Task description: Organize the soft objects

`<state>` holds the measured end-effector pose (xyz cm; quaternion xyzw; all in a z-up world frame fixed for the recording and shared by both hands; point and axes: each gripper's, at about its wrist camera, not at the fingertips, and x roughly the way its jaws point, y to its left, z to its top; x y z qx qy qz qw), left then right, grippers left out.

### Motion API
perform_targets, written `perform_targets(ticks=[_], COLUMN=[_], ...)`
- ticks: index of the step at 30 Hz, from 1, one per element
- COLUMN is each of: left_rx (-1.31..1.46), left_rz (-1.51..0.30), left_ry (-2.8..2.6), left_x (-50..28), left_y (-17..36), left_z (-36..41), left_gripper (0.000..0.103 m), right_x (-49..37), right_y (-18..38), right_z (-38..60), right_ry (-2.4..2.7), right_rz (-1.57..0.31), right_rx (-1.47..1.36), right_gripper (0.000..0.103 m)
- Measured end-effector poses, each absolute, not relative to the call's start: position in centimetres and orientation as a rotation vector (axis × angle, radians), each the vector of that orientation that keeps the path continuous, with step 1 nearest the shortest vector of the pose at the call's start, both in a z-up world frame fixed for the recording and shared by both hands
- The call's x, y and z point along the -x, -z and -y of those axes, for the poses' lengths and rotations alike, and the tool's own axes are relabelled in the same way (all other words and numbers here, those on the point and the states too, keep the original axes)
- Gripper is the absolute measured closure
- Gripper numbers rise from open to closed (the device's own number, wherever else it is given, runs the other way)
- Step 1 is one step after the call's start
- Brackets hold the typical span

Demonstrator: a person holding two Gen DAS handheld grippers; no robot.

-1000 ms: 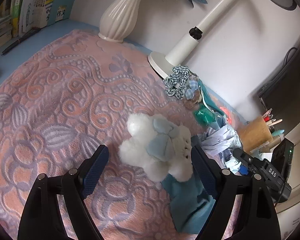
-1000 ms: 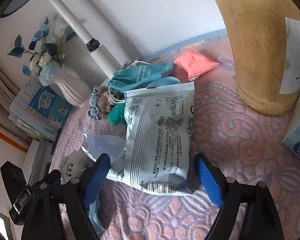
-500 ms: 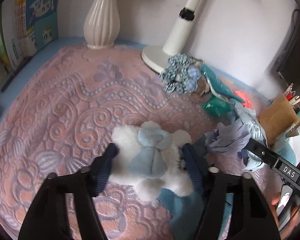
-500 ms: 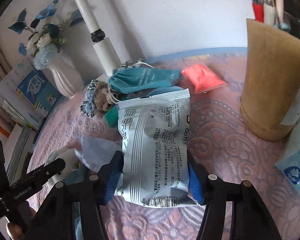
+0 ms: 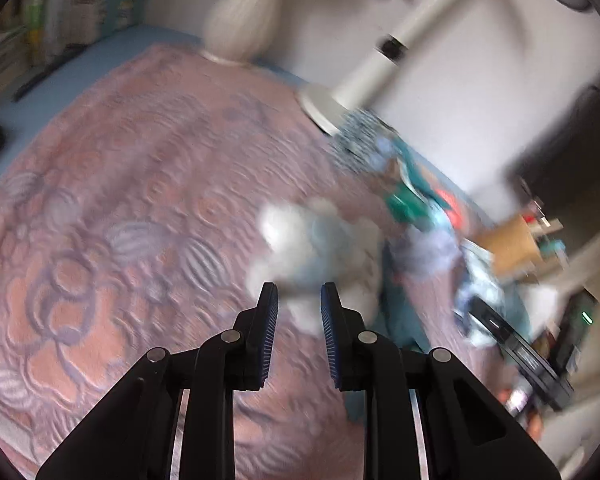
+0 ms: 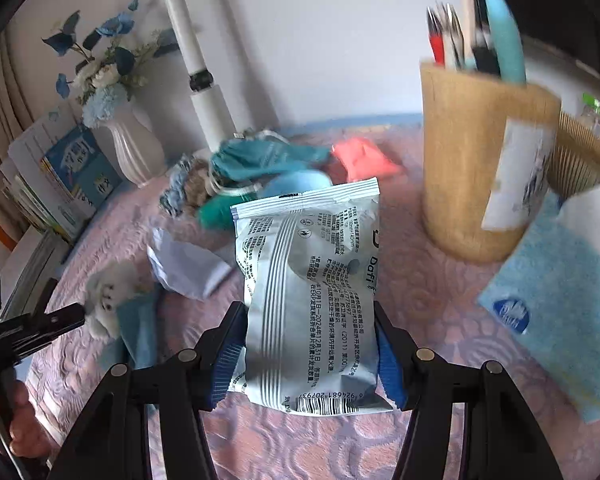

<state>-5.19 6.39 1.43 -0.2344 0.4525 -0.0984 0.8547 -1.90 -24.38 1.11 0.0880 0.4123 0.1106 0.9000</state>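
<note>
A white plush toy point(image 5: 320, 240) with a pale blue bow lies on the pink patterned mat point(image 5: 140, 200), partly on a teal cloth point(image 5: 400, 320). My left gripper point(image 5: 298, 296) has its jaws closing, nearly together, and pinches a white bit of the plush at its tips; this view is blurred. The right wrist view shows the same plush toy point(image 6: 108, 292) at the left gripper's tip point(image 6: 72, 314). My right gripper point(image 6: 310, 312) is shut on a grey-white printed packet point(image 6: 312, 280), with a pad pressing on each side.
Behind the packet lie a teal pouch point(image 6: 268, 156), a pink pack point(image 6: 360, 156), a blue scrunchie point(image 6: 176, 192) and a lilac bag point(image 6: 184, 264). A wooden pen holder point(image 6: 480, 180) and blue tissue pack point(image 6: 548, 300) stand right. A vase point(image 6: 136, 148), lamp point(image 6: 204, 92) and books point(image 6: 60, 184) line the back left.
The left jaws went from wide around the plush to a narrow pinch at its near end. The right jaws closed onto the packet's sides and the gripper rolled more upright.
</note>
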Motion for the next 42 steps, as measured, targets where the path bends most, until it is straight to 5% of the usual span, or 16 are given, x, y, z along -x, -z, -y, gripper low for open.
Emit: perform_targets(ticks=[1, 5, 7, 8, 14, 21, 23, 24, 27, 35, 42], left_rx=[0.452, -0.084, -0.408, -0.473, -0.562, -0.262, -0.205, -0.166, -0.093, 0.328, 0.310], left_rz=[-0.977, -0.988, -0.900, -0.866, -0.932, -1.084, -1.074, -1.055, -1.004, -0.822, -0.869], left_ry=[0.259, 0.199, 0.107, 0.110, 0.313, 0.500, 0.516, 0.537, 0.492, 0.356, 0.139], left_x=[5.2, 5.5, 5.3, 5.2, 0.8, -3.1, -2.3, -1.4, 0.8, 5.0, 8.6], left_y=[-1.6, -3.3, -3.6, -3.6, -2.6, -1.1, -1.0, -1.4, -2.0, -5.8, -2.6], left_z=[-5.7, -0.6, 1.8, 2.3, 2.7, 0.4, 0.0, -0.4, -2.0, -8.3, -6.7], left_gripper=[0.070, 0.057, 0.005, 0.002, 0.002, 0.004, 0.019, 0.042, 0.055, 0.056, 0.051], right_x=[1.8, 1.5, 1.4, 1.4, 1.4, 0.9, 0.7, 0.7, 0.7, 1.2, 3.3], right_y=[-0.8, -0.5, -0.2, -0.2, -0.5, 0.0, 0.1, 0.2, 0.2, -0.1, -1.1], right_z=[24.5, 25.4, 25.6, 25.7, 25.0, 25.9, 26.3, 26.5, 26.4, 26.4, 25.3], right_ry=[-0.235, -0.261, -0.263, -0.261, -0.251, -0.283, -0.297, -0.301, -0.299, -0.289, -0.271], right_rz=[-0.869, -0.873, -0.884, -0.884, -0.875, -0.899, -0.906, -0.907, -0.907, -0.893, -0.899], right_rx=[-0.193, -0.243, -0.259, -0.263, -0.221, -0.285, -0.316, -0.326, -0.321, -0.304, -0.179], right_gripper=[0.045, 0.044, 0.044, 0.044, 0.043, 0.042, 0.042, 0.042, 0.042, 0.042, 0.042])
